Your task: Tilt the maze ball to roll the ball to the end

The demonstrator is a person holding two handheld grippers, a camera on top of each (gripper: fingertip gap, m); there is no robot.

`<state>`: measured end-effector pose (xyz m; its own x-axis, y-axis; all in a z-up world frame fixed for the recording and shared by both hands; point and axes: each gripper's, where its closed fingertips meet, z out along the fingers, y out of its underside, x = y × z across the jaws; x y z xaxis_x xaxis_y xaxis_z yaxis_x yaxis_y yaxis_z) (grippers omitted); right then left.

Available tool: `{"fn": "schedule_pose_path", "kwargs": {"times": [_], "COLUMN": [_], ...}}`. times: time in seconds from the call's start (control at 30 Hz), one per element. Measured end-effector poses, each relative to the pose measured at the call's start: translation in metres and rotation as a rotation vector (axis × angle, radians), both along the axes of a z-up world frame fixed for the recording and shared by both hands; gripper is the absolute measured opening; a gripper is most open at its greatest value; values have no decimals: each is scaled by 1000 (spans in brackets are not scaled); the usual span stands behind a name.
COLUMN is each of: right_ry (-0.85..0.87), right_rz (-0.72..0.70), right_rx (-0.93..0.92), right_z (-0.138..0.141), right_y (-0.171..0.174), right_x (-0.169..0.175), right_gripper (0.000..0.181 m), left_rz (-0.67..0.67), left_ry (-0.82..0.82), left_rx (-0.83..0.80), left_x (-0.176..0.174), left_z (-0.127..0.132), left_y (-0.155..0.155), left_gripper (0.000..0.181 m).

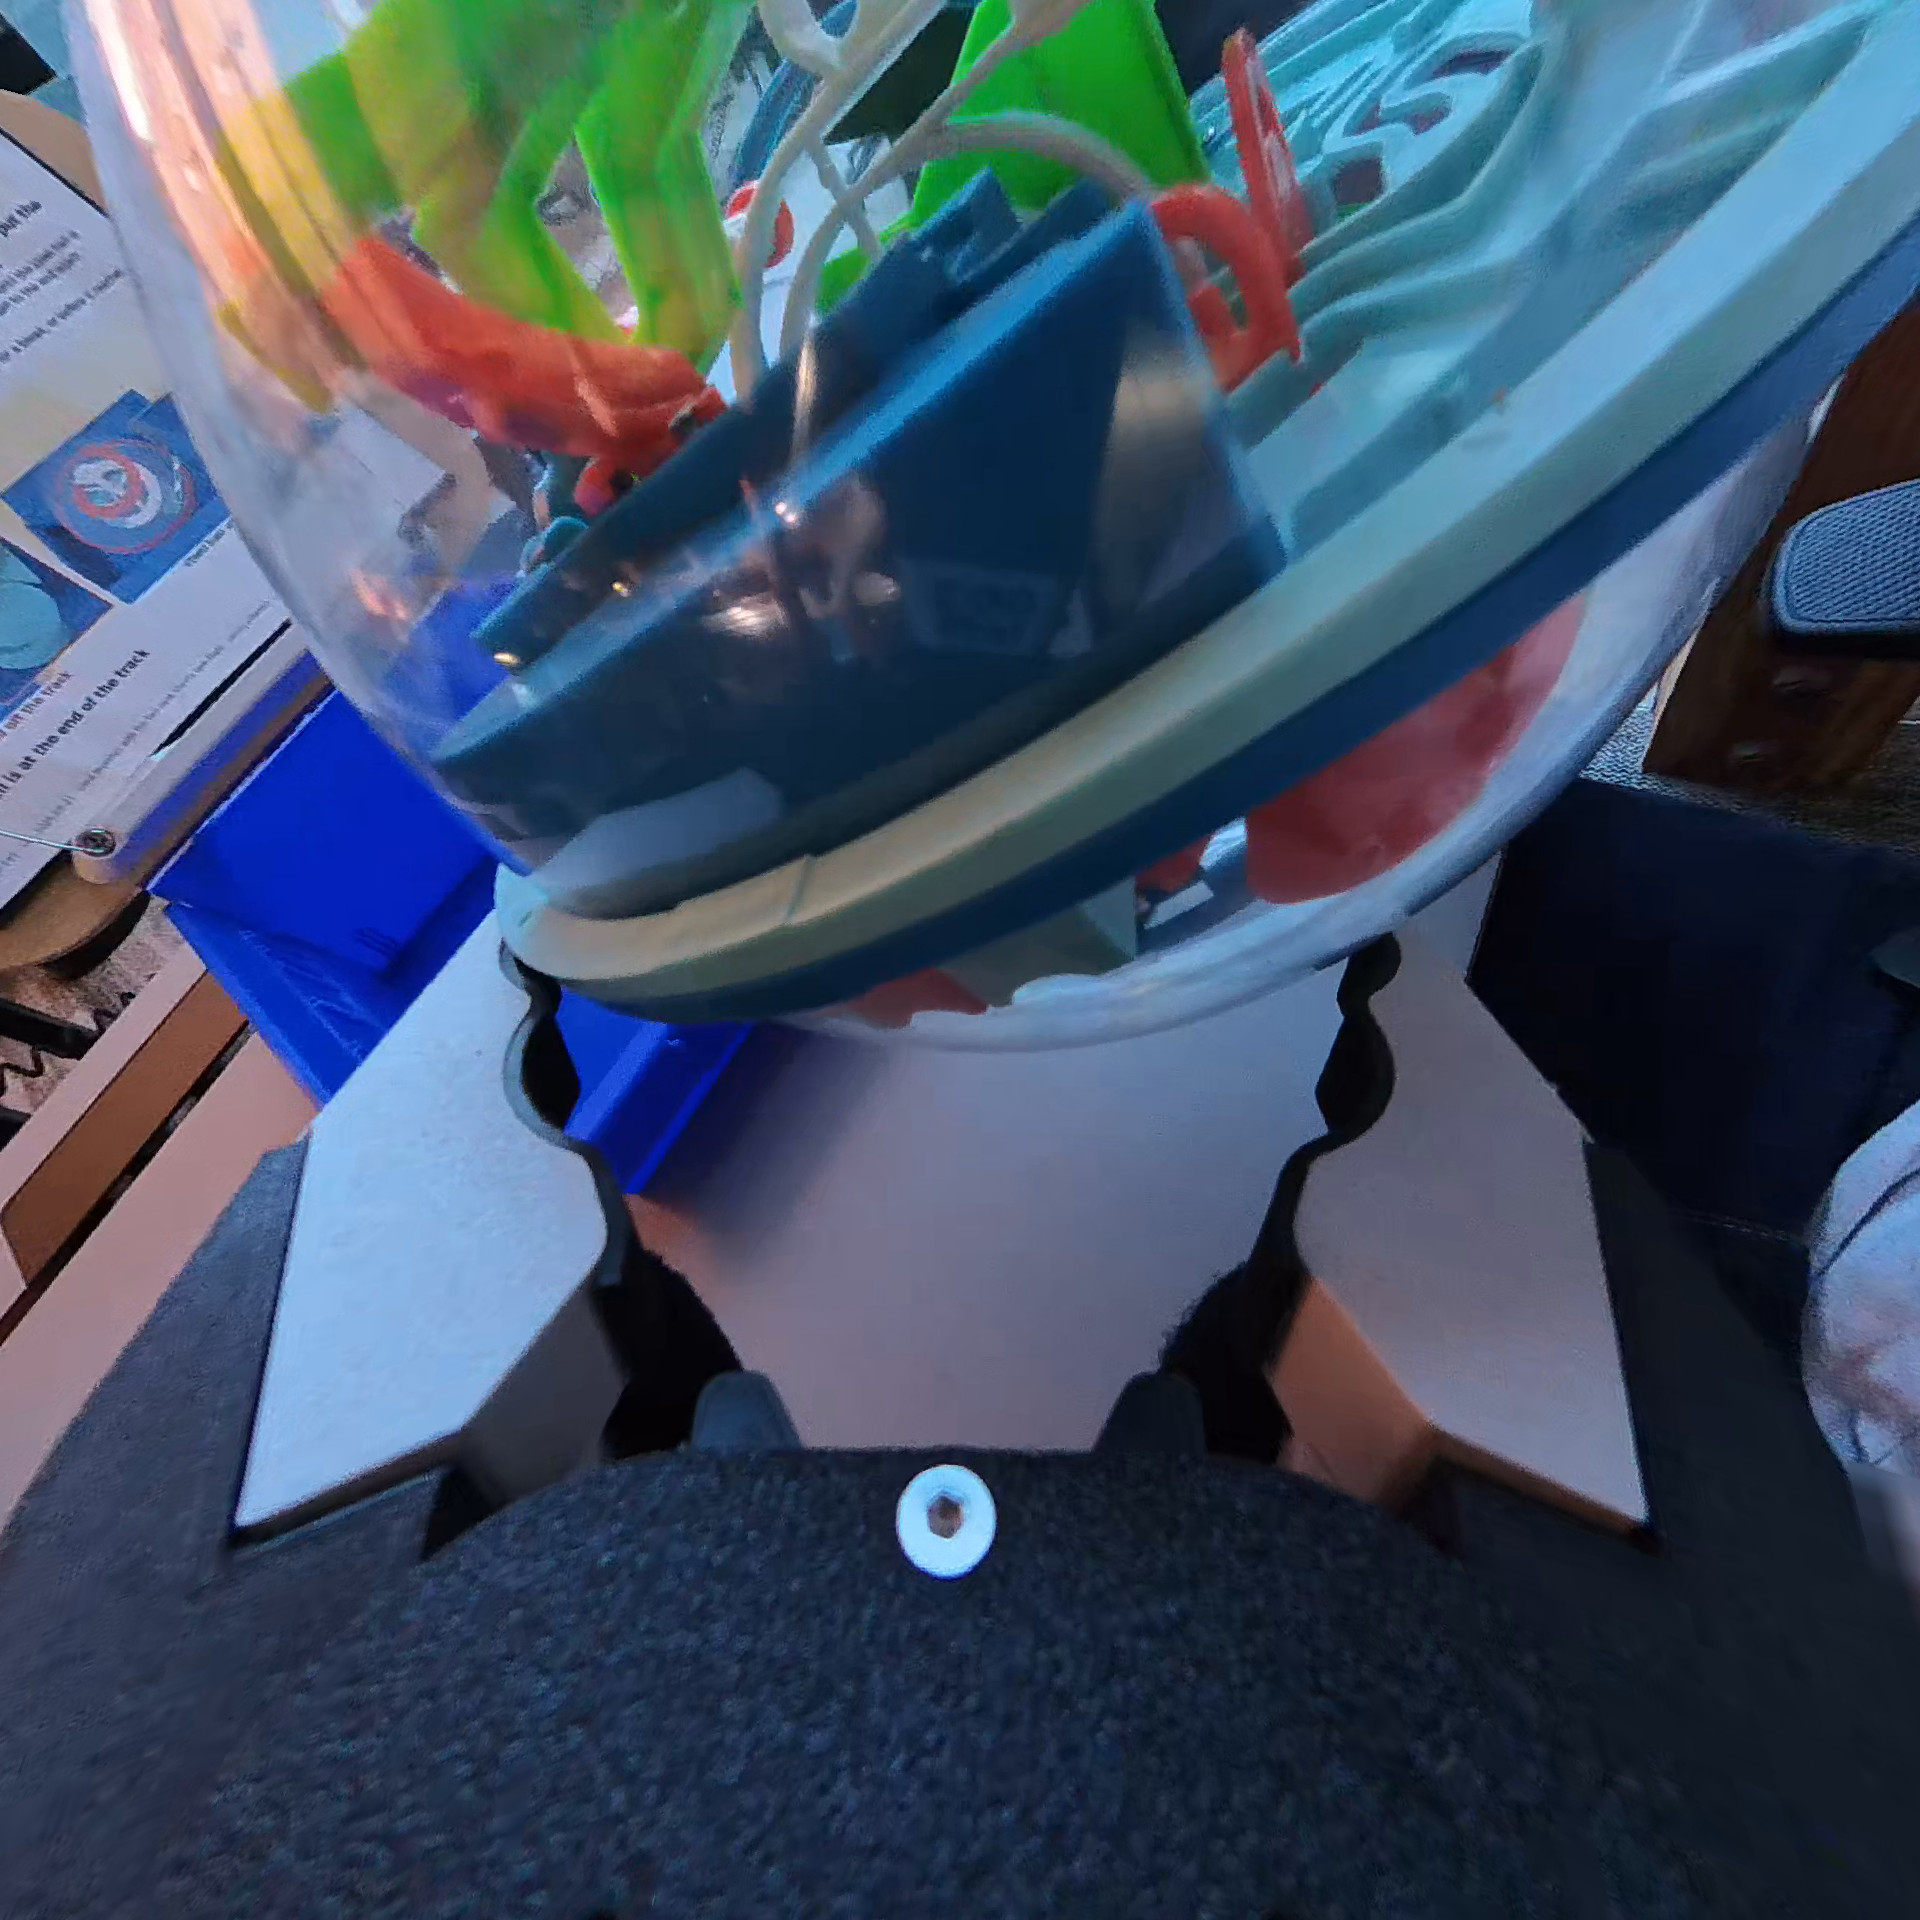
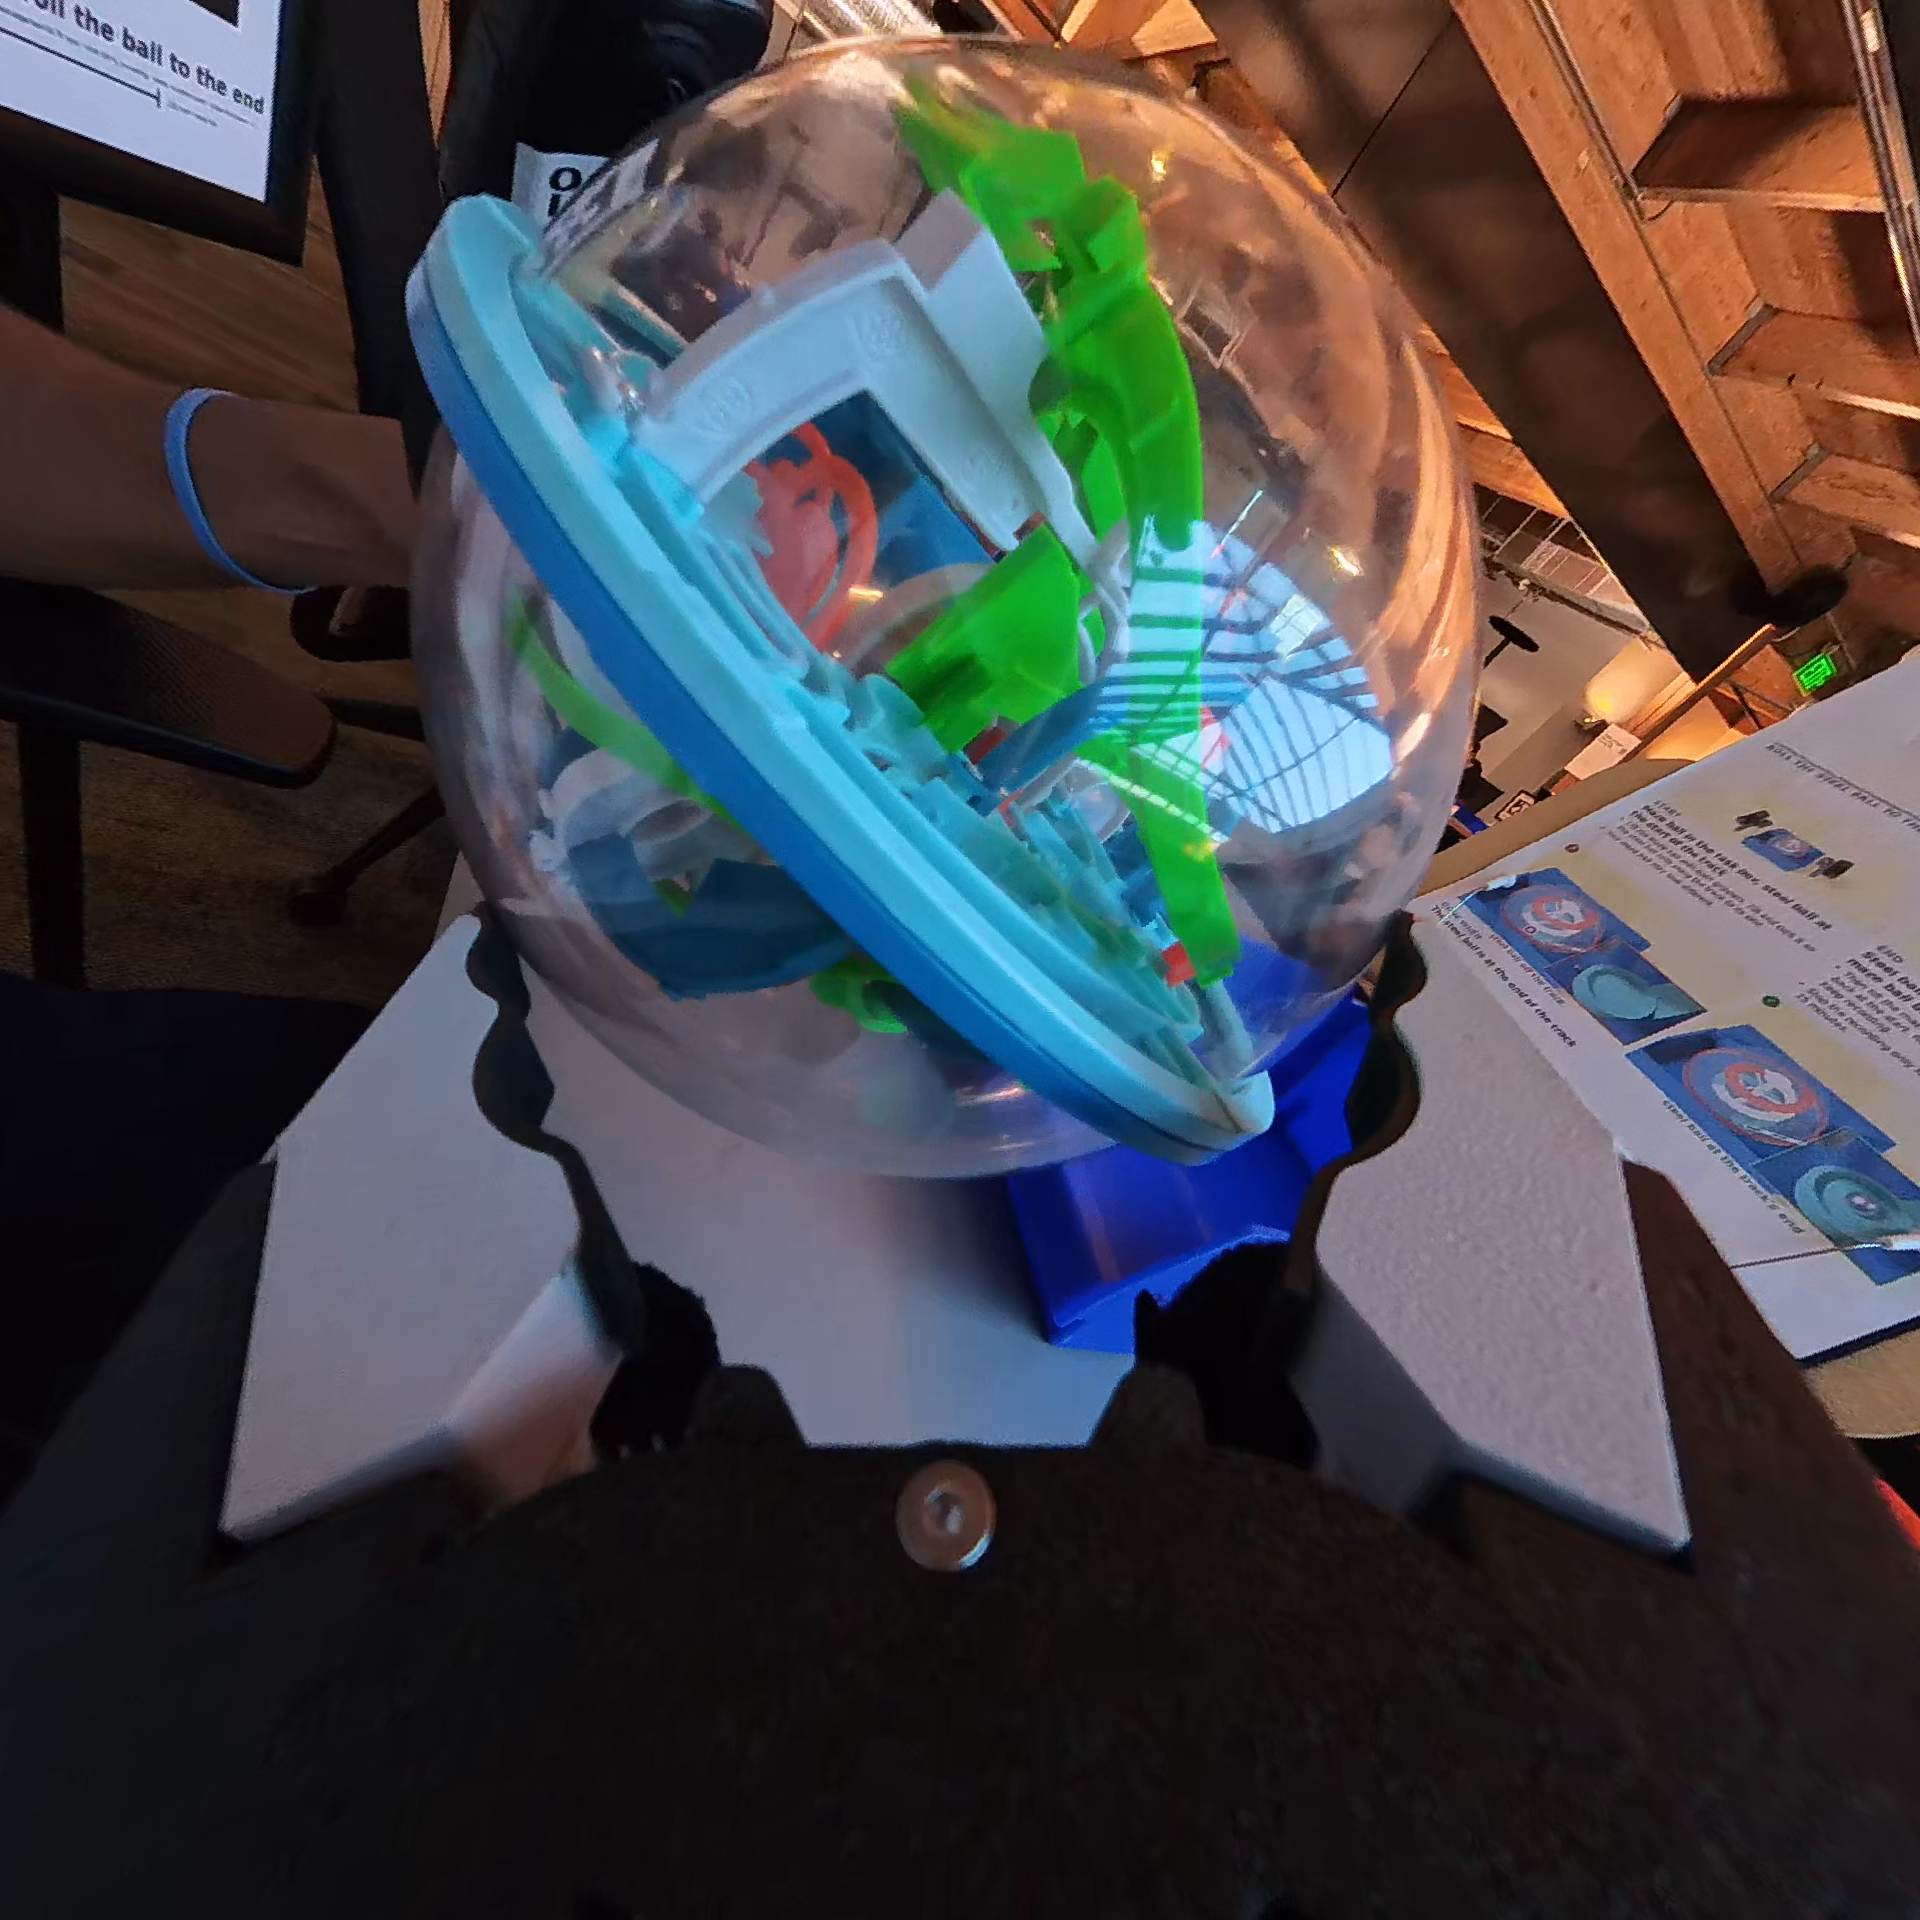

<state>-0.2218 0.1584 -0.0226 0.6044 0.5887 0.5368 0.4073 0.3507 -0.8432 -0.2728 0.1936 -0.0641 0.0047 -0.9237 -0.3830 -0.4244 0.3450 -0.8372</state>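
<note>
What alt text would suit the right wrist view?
A clear maze ball with green, white and blue tracks sits tilted between the right hand-held gripper fingers, above a blue stand; an instruction sheet lies at right.

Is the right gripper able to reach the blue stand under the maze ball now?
Probably not directly. The maze ball sits between the fingers of the right gripper and fills the gap in front of the blue stand, so the sphere blocks the way while it is held there.

Printed text on instruction sheet [image 2: 1704,997] and screen [image 2: 135,94]
</note>
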Motion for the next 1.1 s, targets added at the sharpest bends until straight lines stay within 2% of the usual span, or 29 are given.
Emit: {"fn": "schedule_pose_path", "kwargs": {"times": [0.03, 0.17, 0.43, 0.73, 1.1], "right_ry": [0, -13, -70, -64, -78], "right_rz": [1, 0, -6, -19, -27], "right_rx": [-4, 2, 71, 179, 190], "right_z": [-1, 1, 7, 10, 8], "right_y": [1, 1, 0, 2, 7], "right_x": [0, -2, -2, 2, 3], "right_gripper": [155, 154, 154, 154, 154], "left_rz": [-1, -7, 0, 22, 37], "left_ry": [0, -10, -51, -47, -39], "left_rx": [-5, -14, 68, 235, 263], "left_x": [0, 0, 1, 0, -1], "left_z": [-1, -3, 4, 21, 21], "left_y": [0, 2, 4, 7, 12], "left_gripper": [145, 145, 145, 145, 144]}}
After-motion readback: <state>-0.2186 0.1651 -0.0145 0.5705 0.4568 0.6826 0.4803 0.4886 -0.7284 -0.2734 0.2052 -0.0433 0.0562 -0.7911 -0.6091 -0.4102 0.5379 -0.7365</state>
